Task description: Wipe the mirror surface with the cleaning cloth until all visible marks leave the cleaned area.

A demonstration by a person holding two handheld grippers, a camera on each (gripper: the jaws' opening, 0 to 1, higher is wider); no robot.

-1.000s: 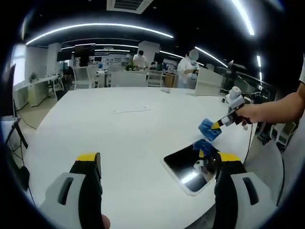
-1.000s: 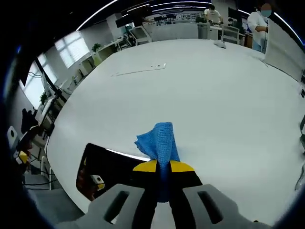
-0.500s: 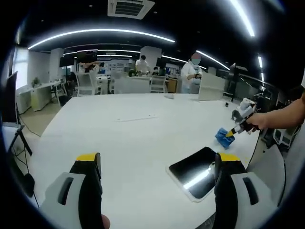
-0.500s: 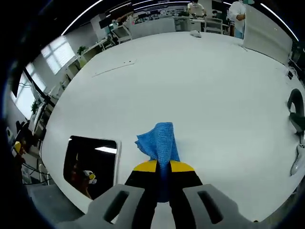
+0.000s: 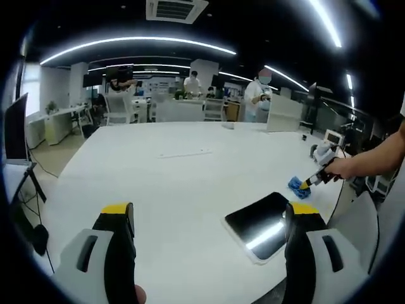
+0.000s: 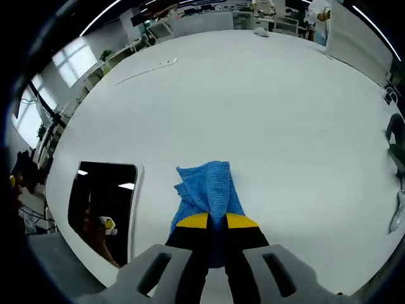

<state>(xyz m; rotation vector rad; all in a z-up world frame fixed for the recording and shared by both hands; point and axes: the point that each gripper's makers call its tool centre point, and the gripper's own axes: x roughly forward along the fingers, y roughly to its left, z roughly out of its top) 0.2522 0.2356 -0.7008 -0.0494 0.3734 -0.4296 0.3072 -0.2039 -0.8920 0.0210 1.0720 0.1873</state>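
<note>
Gripping the blue cloth [image 6: 207, 193] between its yellow-tipped jaws, your right gripper [image 6: 212, 221] is closed tight on the fabric, and the free part of the cloth spreads flat on the white table [image 6: 266, 101] ahead of the jaw tips, toward 12 o'clock in the right gripper view. The mirror [image 6: 101, 206] lies flat on the table at about 9 o'clock from the cloth in that view, close beside it but not touching; a strip of bare table separates the two. Its dark glass reflects ceiling lights and a small yellow-and-white shape.

In the left gripper view, your left gripper [image 5: 209, 212] stands wide open with nothing between its jaws, one jaw at 7 o'clock and the other at 5 o'clock. The mirror [image 5: 262, 225] sits near the table edge, just beside the right-hand jaw, with a bright streak of light reflected on its glass. At 3 o'clock your hand [image 5: 345, 168] holds the right gripper [image 5: 310, 183] tilted down, and the cloth [image 5: 296, 187] rests on the table past the far corner of the mirror.

A thin pale strip [image 5: 183, 153] lies well apart from the mirror toward the middle of the table. Beyond the far edge of the table, at 12 o'clock, people [image 5: 259, 98] stand among desks and chairs [image 5: 114, 104] under long ceiling lights.
</note>
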